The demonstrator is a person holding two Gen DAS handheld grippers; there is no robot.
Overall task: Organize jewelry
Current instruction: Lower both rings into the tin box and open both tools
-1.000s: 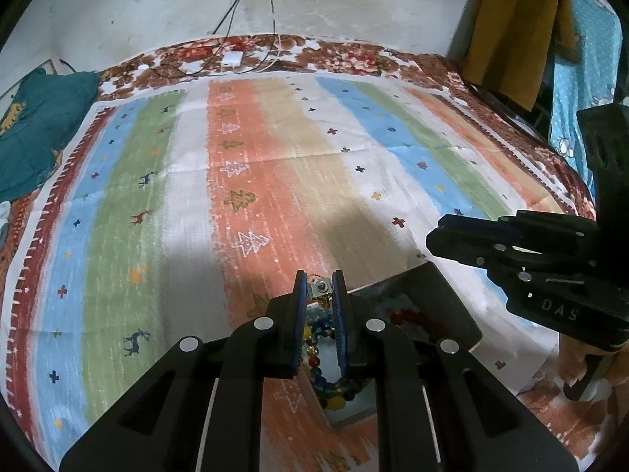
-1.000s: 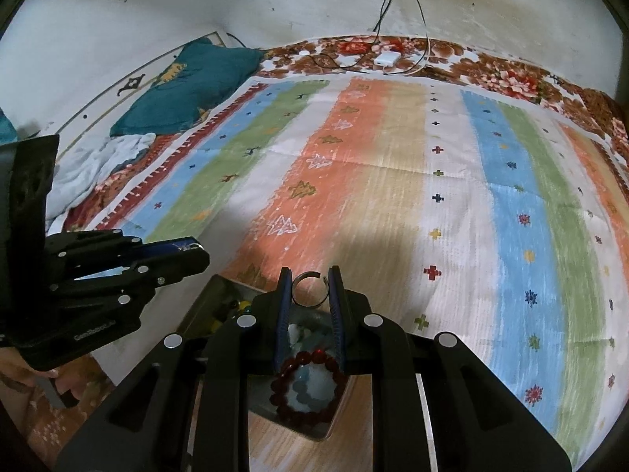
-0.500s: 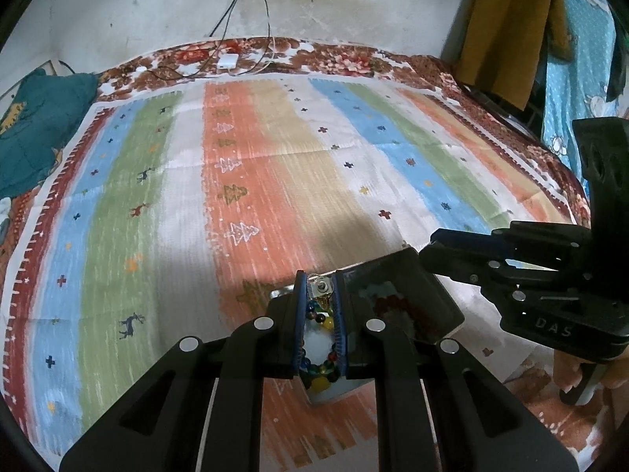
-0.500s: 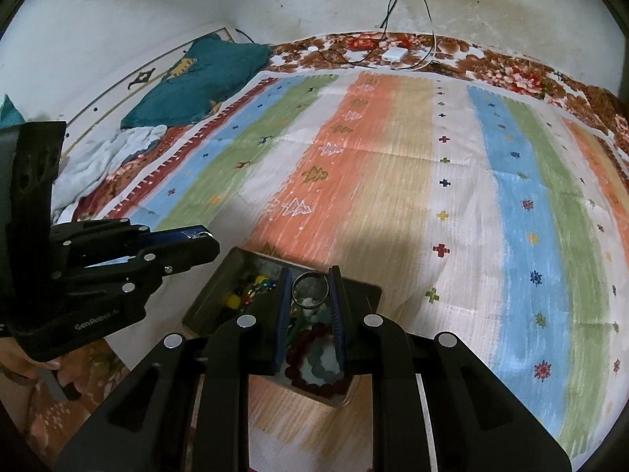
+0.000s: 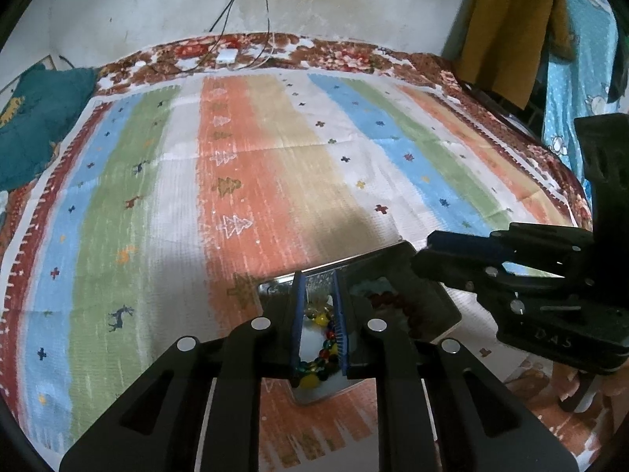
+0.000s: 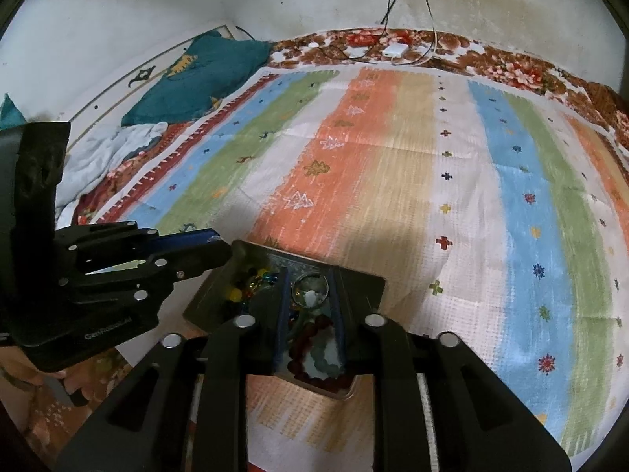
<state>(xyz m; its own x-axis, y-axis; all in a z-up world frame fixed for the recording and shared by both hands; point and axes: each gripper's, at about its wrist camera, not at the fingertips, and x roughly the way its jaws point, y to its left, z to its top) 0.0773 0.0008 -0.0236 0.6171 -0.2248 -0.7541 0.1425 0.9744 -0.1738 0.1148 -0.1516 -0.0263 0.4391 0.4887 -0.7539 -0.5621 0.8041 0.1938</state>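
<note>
Both grippers hang over a dark tray (image 5: 436, 303) on a striped cloth (image 5: 275, 181).

L gripper (image 5: 319, 287): jaws opening, a narrow gap between the 2 blue pads. Multicolour bead bracelet (image 5: 320, 348) lies in the tray's L compartment, seen through the gap; pads don't look pressed on it.

R gripper (image 6: 310, 275): jaws opening, wider gap. Silver ring (image 6: 309, 286) sits between the fingers, near the tips, over the R compartment; can't tell if either pad touches it. Dark red bead bracelet (image 6: 310, 338) lies in that compartment, below the ring in R view.

Teal pillow (image 6: 204, 74) at the cloth's far L corner; white charger (image 6: 396, 49) w/ cables at far edge by the wall.
</note>
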